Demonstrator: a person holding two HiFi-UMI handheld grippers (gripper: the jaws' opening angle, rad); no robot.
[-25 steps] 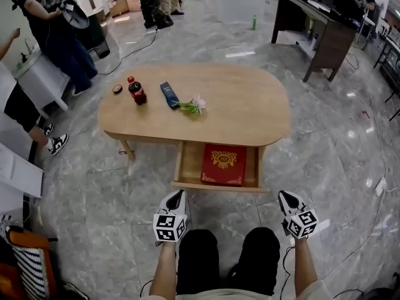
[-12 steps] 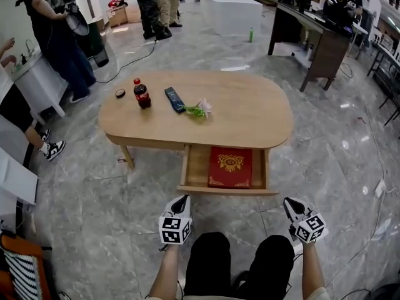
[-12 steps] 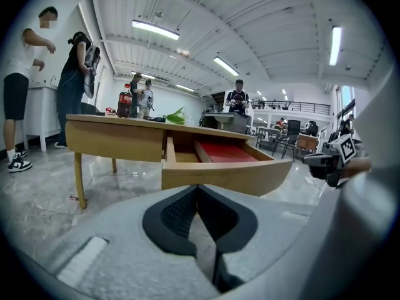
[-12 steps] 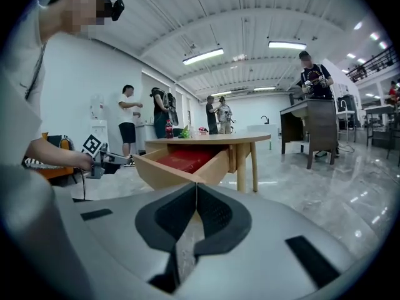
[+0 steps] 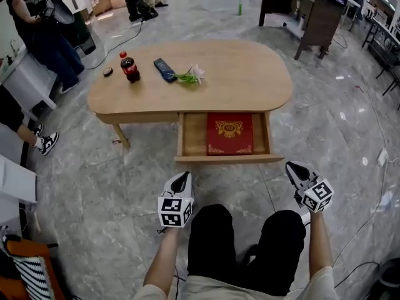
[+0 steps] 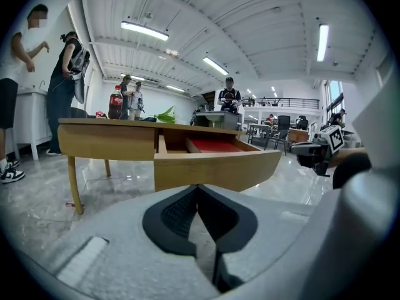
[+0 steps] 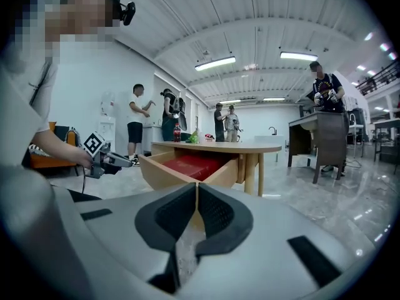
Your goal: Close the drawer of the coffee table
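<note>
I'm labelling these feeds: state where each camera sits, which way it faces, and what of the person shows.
Head view: on the head, facing steeply down at the coffee table and open drawer; forearms, knees, left gripper, right gripper show.
Left gripper view: low before the drawer front, facing it; own shut jaws show.
Right gripper view: low, right of the drawer, facing across its corner; own shut jaws show.
Shared: both gripper views show the red box.
</note>
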